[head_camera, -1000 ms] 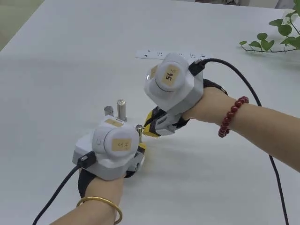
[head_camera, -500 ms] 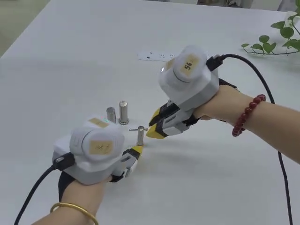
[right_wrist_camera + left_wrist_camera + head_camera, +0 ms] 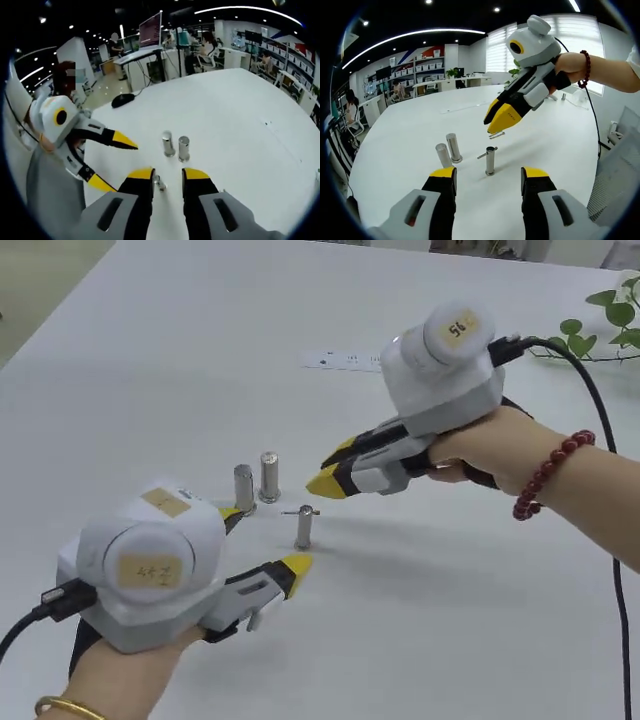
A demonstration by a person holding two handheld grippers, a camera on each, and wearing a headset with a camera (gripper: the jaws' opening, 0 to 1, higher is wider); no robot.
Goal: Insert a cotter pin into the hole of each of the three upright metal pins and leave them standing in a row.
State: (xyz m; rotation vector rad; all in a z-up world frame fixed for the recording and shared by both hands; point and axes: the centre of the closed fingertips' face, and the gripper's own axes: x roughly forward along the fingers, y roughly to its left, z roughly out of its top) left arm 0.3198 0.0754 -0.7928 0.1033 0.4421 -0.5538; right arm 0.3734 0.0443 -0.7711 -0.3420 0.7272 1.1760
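Clearly left tongs (image 3: 263,537) gaping, empty; right tongs (image 3: 331,469) barely parted.

My left gripper (image 3: 262,538) has its jaws spread wide near the front pin (image 3: 303,532), which has a cotter pin (image 3: 298,511) through it. Above it my right gripper (image 3: 328,468) hovers, holding nothing.

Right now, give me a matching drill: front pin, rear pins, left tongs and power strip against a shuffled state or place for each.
Column 1:
1. front metal pin
2. rear metal pins
3. left tongs
4. power strip

Column 2:
A. open, holding nothing
B. lying flat, far beyond the pins
C. upright, cotter pin through its hole
D. upright side by side, no cotter pin seen

Pairs: 1-C, 2-D, 3-A, 4-B
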